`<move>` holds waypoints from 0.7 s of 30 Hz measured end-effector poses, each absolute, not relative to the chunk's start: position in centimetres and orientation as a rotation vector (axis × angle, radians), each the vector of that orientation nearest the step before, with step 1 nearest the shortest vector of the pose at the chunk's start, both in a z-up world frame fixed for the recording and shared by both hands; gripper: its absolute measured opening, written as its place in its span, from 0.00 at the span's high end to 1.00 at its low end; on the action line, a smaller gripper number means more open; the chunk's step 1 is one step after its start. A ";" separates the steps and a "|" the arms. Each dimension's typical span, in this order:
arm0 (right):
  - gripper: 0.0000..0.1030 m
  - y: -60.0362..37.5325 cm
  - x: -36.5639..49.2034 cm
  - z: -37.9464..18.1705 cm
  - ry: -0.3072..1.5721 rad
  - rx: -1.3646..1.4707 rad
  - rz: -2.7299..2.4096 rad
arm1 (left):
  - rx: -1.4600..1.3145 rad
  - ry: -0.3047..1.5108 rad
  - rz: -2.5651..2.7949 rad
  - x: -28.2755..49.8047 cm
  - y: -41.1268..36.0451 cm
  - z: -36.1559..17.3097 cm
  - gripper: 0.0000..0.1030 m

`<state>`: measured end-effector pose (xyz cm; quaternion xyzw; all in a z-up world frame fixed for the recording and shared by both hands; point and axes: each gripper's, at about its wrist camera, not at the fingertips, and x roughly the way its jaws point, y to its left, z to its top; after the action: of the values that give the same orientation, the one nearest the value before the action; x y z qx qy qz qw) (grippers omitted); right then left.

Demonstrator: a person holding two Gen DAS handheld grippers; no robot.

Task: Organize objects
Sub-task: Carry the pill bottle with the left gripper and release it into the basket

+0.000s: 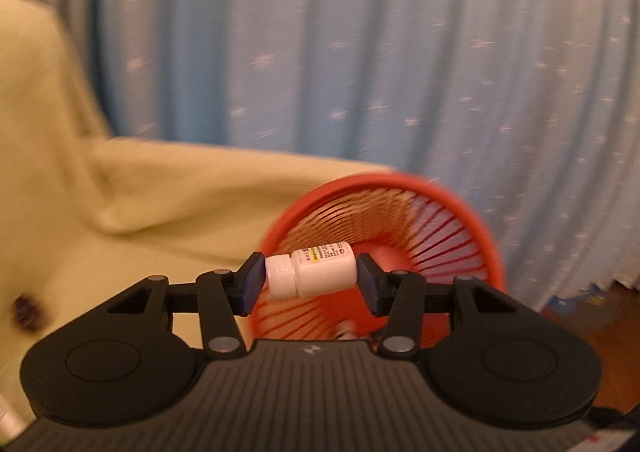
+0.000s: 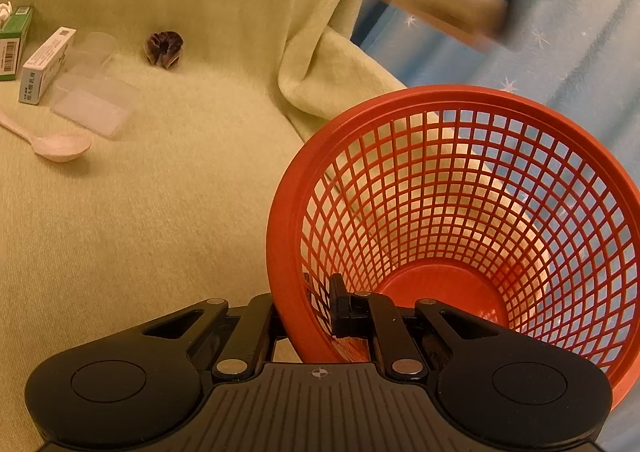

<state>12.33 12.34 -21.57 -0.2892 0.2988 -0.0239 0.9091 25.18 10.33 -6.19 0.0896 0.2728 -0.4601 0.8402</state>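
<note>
A small white pill bottle [image 1: 320, 272] with a printed label lies sideways between the pads of my left gripper [image 1: 311, 276], cap to the left. The pads touch its cap and its base, so the gripper is shut on it. Behind and below the bottle is the mouth of a red mesh basket [image 1: 400, 187], blurred. In the right wrist view my right gripper [image 2: 308, 316] is shut on the near wall of the red basket [image 2: 440, 95], one finger outside and one inside. The basket is tilted and I see nothing lying inside it.
On the pale green blanket [image 2: 160, 211] at the far left lie a green box [image 2: 14, 39], a white box [image 2: 46, 63], clear plastic containers [image 2: 94, 99], a pale spoon [image 2: 56, 145] and a dark scrunchie [image 2: 164, 48]. Blue starred fabric [image 2: 560, 63] lies behind the basket. A blurred arm [image 2: 440, 7] crosses the top right.
</note>
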 end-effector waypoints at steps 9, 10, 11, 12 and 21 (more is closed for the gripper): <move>0.95 12.2 12.6 -21.5 0.614 -0.590 -0.046 | 0.159 0.561 -0.837 25.8 12.8 -5.8 0.43; 0.95 12.2 12.7 -21.5 0.614 -0.593 -0.046 | 0.146 0.566 -0.794 26.0 14.2 -6.0 0.43; 0.95 12.2 12.7 -21.5 0.614 -0.591 -0.045 | 0.130 0.571 -0.751 26.1 15.7 -6.2 0.43; 0.95 12.2 12.7 -21.3 0.614 -0.586 -0.045 | 0.118 0.575 -0.706 26.3 17.2 -6.5 0.43; 0.95 12.0 12.7 -21.3 0.613 -0.578 -0.044 | 0.063 0.643 -0.294 26.1 31.1 -10.0 0.39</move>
<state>12.70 12.01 -21.30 -0.2804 0.2977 -0.0211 0.9123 26.09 31.07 -9.97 0.0309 0.3147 -0.1441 0.9377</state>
